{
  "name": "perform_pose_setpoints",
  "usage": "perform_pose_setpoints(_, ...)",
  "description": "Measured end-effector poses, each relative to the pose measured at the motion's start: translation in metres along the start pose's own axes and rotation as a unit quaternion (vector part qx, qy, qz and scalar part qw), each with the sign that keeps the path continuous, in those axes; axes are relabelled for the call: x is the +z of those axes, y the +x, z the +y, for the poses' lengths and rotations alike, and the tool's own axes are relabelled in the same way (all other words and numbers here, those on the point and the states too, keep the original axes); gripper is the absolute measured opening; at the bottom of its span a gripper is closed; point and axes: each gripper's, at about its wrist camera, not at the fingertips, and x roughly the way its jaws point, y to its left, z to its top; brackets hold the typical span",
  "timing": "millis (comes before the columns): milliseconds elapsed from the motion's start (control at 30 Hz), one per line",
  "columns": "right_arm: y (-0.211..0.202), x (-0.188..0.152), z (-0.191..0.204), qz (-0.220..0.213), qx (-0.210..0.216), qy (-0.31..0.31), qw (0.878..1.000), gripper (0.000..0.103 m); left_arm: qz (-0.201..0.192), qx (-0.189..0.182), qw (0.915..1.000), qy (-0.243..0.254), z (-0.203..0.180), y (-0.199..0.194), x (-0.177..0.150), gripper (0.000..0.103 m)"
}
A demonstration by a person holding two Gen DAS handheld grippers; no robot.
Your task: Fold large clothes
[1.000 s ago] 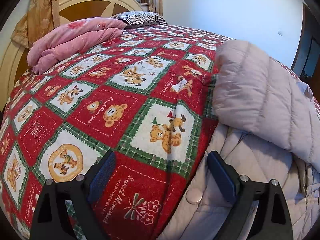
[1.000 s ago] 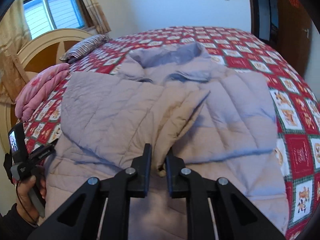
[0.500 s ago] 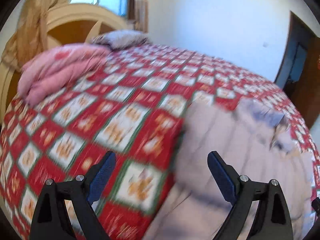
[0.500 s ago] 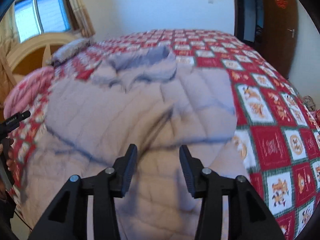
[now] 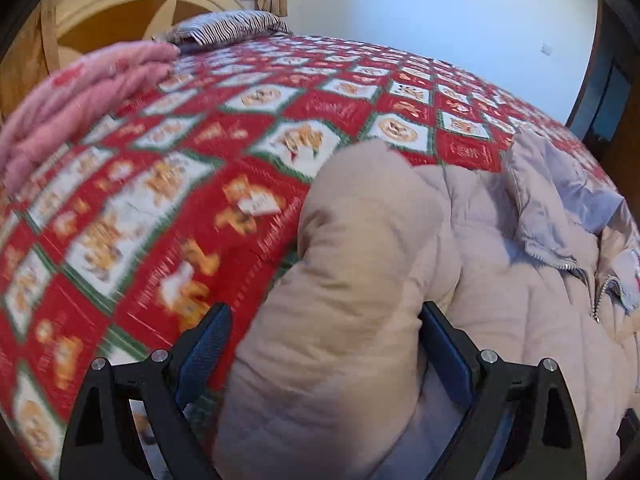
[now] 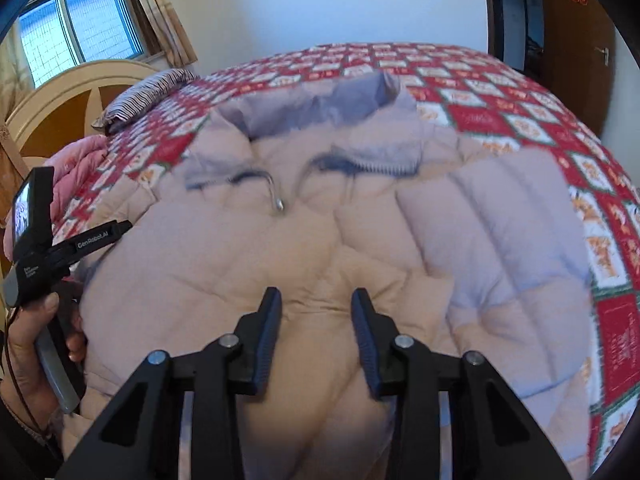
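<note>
A large pale beige-grey puffer jacket (image 6: pixel 360 240) lies on the bed, collar and zipper toward the far side. In the left wrist view its folded sleeve (image 5: pixel 360 280) bulges up between my open fingers. My left gripper (image 5: pixel 324 344) is open around that sleeve, at the jacket's left edge. It also shows in the right wrist view (image 6: pixel 48 248), held in a hand. My right gripper (image 6: pixel 316 316) is open and empty, low over the jacket's near middle.
The bed has a red, green and white bear-print quilt (image 5: pixel 160 208). A folded pink blanket (image 5: pixel 72 100) and a striped pillow (image 5: pixel 228 28) lie near the wooden headboard (image 5: pixel 132 4). A dark doorway (image 6: pixel 560 20) is at the far right.
My right gripper let go of the sleeve fold and opened. My left gripper swung right from the quilt onto the jacket's folded sleeve, still open.
</note>
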Motion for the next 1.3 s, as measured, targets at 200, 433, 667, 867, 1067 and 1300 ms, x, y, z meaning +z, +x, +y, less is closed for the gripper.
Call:
perform_pose_setpoints(200,0.007,-0.01,-0.001,-0.001,-0.013,-0.026,1.0,0.038,0.006,0.0,1.0,0.0,-0.002,0.008,-0.006,0.098)
perform_pose_setpoints(433,0.011,-0.017,0.002,-0.013,-0.024,-0.037,0.999,0.038,0.016,0.006,0.9998,0.006,-0.004,0.013,-0.006,0.102)
perform_pose_setpoints(667,0.014,-0.018,0.003,-0.011,-0.031,-0.043,0.999,0.038,0.013,0.009,0.9998,0.008,-0.004,0.013,-0.005,0.102)
perform_pose_setpoints(867,0.003,-0.013,0.008,-0.005,-0.038,-0.061,0.997,0.041,-0.009,-0.017,0.9997,-0.012,-0.002,-0.036,0.004,0.102)
perform_pose_setpoints(1067,-0.058,0.029,-0.023,-0.101,-0.042,-0.026,0.994,0.055,-0.072,-0.015,0.9973,-0.011,-0.013,-0.072,0.046,0.102)
perform_pose_setpoints(1300,-0.011,0.066,-0.114,-0.055,-0.123,0.064,0.989,0.056,0.023,0.054,0.998,-0.024,-0.034,0.012,0.04,0.102)
